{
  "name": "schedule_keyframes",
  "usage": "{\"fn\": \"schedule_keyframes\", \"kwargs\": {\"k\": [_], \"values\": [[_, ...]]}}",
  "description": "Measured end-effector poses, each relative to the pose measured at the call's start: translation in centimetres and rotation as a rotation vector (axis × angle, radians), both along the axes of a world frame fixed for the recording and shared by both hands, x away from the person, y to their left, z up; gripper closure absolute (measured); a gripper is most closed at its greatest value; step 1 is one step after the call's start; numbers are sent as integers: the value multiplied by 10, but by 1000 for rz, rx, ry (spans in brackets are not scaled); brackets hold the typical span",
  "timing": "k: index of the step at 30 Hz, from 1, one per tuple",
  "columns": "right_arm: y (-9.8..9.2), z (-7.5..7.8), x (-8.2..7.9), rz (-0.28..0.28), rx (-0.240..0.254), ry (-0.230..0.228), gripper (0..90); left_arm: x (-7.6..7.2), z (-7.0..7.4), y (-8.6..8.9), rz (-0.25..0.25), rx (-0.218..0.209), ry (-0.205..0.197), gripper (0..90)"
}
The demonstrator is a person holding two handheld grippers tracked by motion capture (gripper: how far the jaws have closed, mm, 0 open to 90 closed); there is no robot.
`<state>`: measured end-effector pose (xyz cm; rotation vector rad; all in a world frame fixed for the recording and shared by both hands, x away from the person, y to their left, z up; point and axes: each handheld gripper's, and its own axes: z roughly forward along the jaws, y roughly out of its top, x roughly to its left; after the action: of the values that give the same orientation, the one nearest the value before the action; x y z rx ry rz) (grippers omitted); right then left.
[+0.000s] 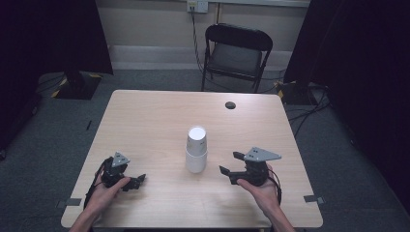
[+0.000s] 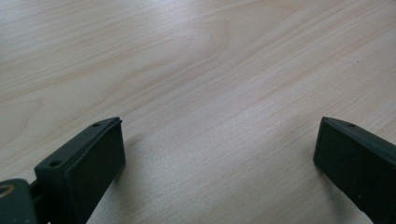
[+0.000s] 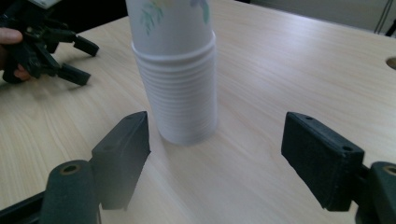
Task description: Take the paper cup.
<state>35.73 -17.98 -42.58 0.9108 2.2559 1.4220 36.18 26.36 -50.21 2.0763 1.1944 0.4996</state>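
Note:
A stack of upside-down white paper cups stands near the middle of the wooden table. The top cup carries a faint leaf print, seen in the right gripper view on the stack. My right gripper is to the right of the stack, pointing at it. Its jaws are open, and the stack stands just beyond the fingertips of this gripper, untouched. My left gripper rests at the front left, open over bare wood, well apart from the cups. It also appears far off in the right gripper view.
A round cable hole sits near the table's far edge. A black folding chair stands behind the table, with cables on the floor and dark curtains at both sides.

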Motion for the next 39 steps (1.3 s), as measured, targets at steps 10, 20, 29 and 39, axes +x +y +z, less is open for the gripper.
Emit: {"fn": "schedule_keyframes", "kwargs": {"k": [10, 20, 29, 39], "values": [[30, 26, 23, 76, 40, 4, 202, 0, 0, 0, 0, 0, 0, 16], [53, 40, 33, 116, 65, -27, 136, 0, 0, 0, 0, 0, 0, 16], [70, 44, 47, 146, 68, -29, 133, 0, 0, 0, 0, 0, 0, 16], [82, 39, 59, 164, 70, -29, 135, 0, 0, 0, 0, 0, 0, 17]]}}
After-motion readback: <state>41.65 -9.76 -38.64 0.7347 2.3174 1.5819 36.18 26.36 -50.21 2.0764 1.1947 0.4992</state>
